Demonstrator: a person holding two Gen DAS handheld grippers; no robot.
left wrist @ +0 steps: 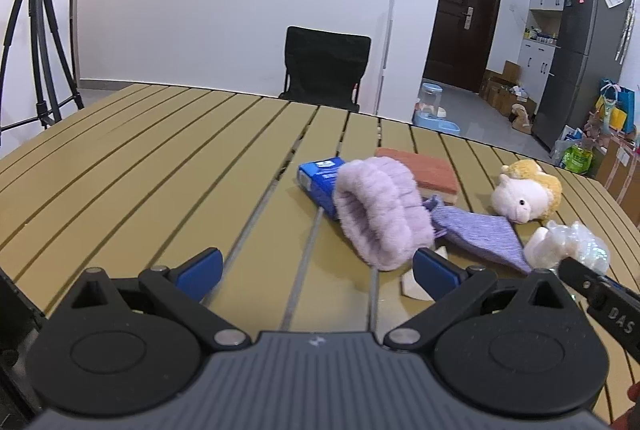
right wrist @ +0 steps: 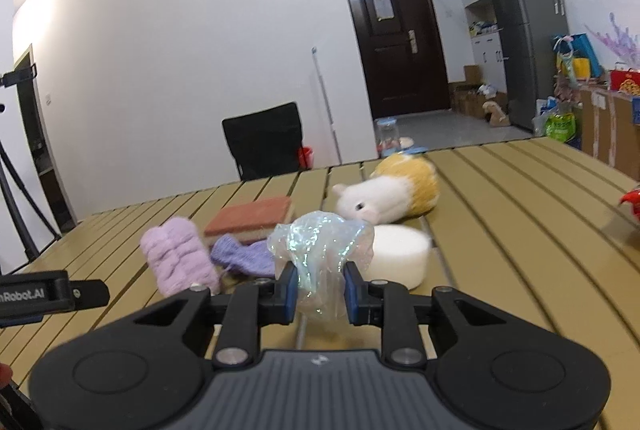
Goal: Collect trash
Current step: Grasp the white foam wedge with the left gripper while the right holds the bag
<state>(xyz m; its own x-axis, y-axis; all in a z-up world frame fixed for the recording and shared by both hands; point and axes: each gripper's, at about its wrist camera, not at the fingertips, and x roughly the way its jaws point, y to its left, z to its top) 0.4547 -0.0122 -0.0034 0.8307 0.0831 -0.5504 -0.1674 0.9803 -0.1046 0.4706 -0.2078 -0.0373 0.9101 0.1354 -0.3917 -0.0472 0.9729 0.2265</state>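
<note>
My right gripper (right wrist: 320, 290) is shut on a crumpled clear iridescent plastic wrapper (right wrist: 320, 246), held just above the slatted table; the wrapper also shows in the left wrist view (left wrist: 580, 242). My left gripper (left wrist: 316, 270) is open and empty, low over the table, with a white paper scrap (left wrist: 414, 284) just by its right finger (left wrist: 434, 272). The scrap lies partly behind that finger.
On the yellow-brown slatted table (left wrist: 160, 158) lie a fluffy lilac band (left wrist: 380, 210), a blue tissue pack (left wrist: 318, 176), a red-topped sponge (left wrist: 428, 170), a purple knit piece (left wrist: 480, 230), a plush toy (left wrist: 524, 196) and a white round foam block (right wrist: 396, 258). A black chair (left wrist: 324, 66) stands behind.
</note>
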